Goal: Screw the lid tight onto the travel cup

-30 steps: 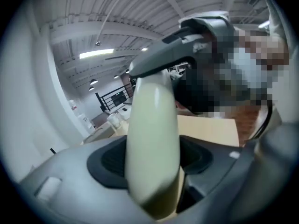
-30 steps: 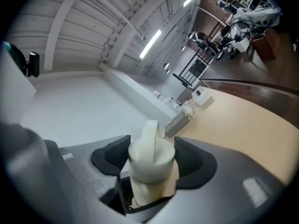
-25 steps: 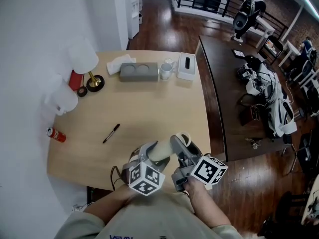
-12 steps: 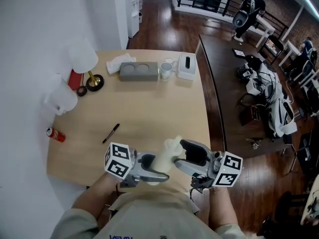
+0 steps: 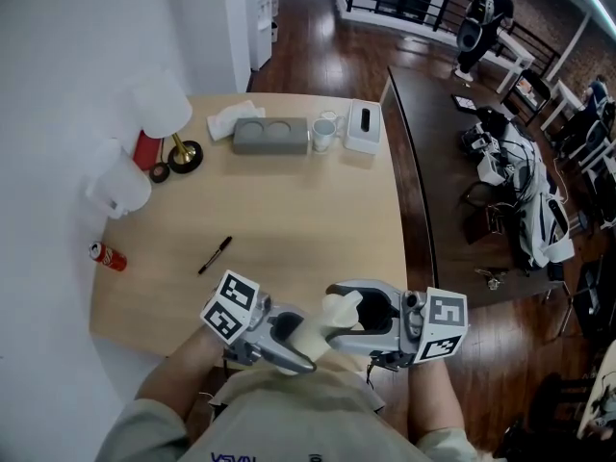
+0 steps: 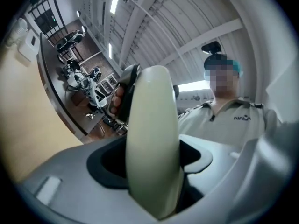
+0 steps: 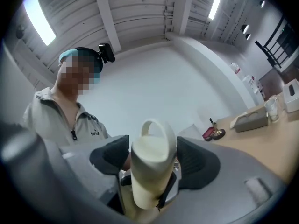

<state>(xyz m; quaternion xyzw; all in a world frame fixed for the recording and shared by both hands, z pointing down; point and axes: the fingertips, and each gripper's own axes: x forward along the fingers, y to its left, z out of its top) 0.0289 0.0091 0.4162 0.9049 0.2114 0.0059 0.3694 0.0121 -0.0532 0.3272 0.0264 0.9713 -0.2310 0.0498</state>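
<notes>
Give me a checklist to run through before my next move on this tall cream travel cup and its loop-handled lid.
1. Hold of the left gripper on the tall cream travel cup: ok, both pads press its body.
2. Hold of the right gripper on the loop-handled cream lid: not ok. Its jaws have just been opening, and the lid sits between them with the pads looking just clear.
3. Lid seated on the cup's mouth: looks ok.
4. Lid screwed fully tight: cannot tell, the thread is hidden.
5. Cup clear of the light wooden table: ok, held up in the air off it.
</notes>
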